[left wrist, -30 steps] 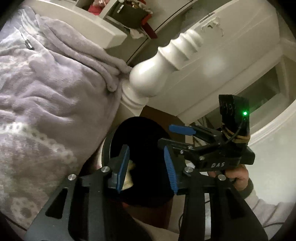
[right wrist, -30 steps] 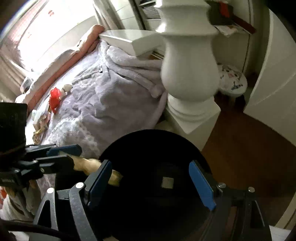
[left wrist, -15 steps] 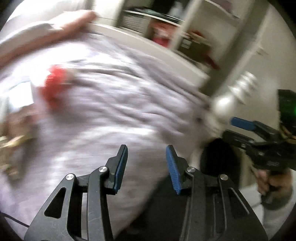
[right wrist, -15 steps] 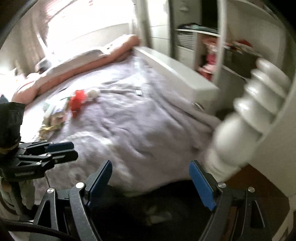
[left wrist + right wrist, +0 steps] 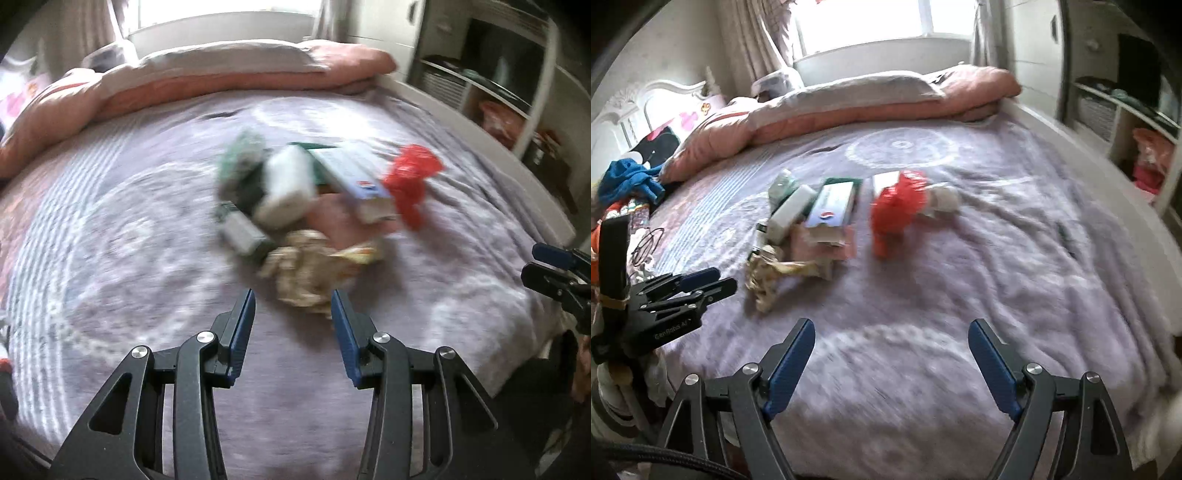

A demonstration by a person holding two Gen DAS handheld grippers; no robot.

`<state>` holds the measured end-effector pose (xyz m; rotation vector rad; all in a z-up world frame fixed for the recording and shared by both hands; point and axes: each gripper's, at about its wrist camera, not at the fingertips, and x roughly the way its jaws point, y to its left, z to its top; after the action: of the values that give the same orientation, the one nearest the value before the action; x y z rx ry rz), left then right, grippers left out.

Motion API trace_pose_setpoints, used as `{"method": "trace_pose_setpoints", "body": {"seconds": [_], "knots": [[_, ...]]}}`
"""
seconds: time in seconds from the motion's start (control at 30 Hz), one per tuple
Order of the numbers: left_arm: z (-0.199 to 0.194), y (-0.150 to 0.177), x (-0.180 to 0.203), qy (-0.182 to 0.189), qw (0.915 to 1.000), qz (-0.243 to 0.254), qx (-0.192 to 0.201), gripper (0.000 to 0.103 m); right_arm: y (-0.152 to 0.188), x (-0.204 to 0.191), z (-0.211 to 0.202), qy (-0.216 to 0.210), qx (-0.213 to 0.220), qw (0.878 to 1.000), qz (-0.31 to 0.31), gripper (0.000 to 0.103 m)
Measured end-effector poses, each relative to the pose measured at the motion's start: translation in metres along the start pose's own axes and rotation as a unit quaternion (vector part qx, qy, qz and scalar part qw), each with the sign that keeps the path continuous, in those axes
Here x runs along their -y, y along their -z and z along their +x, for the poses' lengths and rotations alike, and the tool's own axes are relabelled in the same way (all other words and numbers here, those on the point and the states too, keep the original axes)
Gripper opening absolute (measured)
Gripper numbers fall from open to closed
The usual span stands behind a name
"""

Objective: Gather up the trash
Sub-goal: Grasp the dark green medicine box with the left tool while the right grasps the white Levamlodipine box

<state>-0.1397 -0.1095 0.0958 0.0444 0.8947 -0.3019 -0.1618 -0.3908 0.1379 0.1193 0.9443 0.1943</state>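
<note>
A pile of trash lies on the purple bedspread (image 5: 110, 258): crumpled beige paper (image 5: 306, 269), a white box (image 5: 286, 184), a blue-and-white carton (image 5: 354, 173), a grey packet (image 5: 243, 232) and a red plastic wrapper (image 5: 410, 181). My left gripper (image 5: 293, 306) is open and empty just in front of the crumpled paper. My right gripper (image 5: 892, 343) is open and empty over the bed's near part, with the red wrapper (image 5: 897, 210), the carton (image 5: 833, 206) and the crumpled paper (image 5: 768, 277) ahead of it. The left gripper (image 5: 701, 284) shows at the left of the right wrist view.
A folded pink quilt (image 5: 849, 107) and a pillow lie along the far side of the bed under a window. White shelves (image 5: 1126, 122) stand to the right. Blue clothing (image 5: 628, 181) and other clutter lie at the bed's left edge.
Both grippers swung away from the black bin and the white bedpost and now face the trash pile on the bed. The left gripper let go of the beige trash it held over the bin.
</note>
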Motion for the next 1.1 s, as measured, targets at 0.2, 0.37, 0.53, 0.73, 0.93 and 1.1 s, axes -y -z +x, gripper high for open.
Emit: {"method": "trace_pose_setpoints", "body": {"seconds": [0.2, 0.37, 0.53, 0.73, 0.93, 1.1], "knots": [[0.015, -0.004, -0.032, 0.005, 0.9993, -0.031, -0.017, 0.041, -0.017, -0.020, 0.049, -0.048, -0.031, 0.998, 0.007, 0.083], [0.041, -0.023, -0.054, 0.040, 0.9935, -0.100, -0.037, 0.041, -0.024, -0.034, 0.079, -0.080, -0.050, 0.995, 0.032, 0.083], [0.071, -0.045, -0.064, 0.033, 0.9882, -0.142, -0.046, 0.041, -0.025, -0.046, 0.093, -0.054, -0.052, 0.997, 0.013, 0.083], [0.098, -0.059, -0.067, 0.051, 0.9830, -0.171, -0.042, 0.042, -0.040, -0.029, 0.088, -0.043, -0.038, 0.998, 0.027, 0.083], [0.096, -0.058, -0.070, 0.069, 0.9822, -0.167, -0.052, 0.042, -0.078, -0.034, 0.102, -0.049, -0.023, 0.998, 0.027, 0.083], [0.097, -0.051, -0.072, 0.105, 0.9786, -0.166, -0.061, 0.046, -0.107, -0.043, 0.136, -0.031, -0.041, 0.999, 0.011, 0.083]]}}
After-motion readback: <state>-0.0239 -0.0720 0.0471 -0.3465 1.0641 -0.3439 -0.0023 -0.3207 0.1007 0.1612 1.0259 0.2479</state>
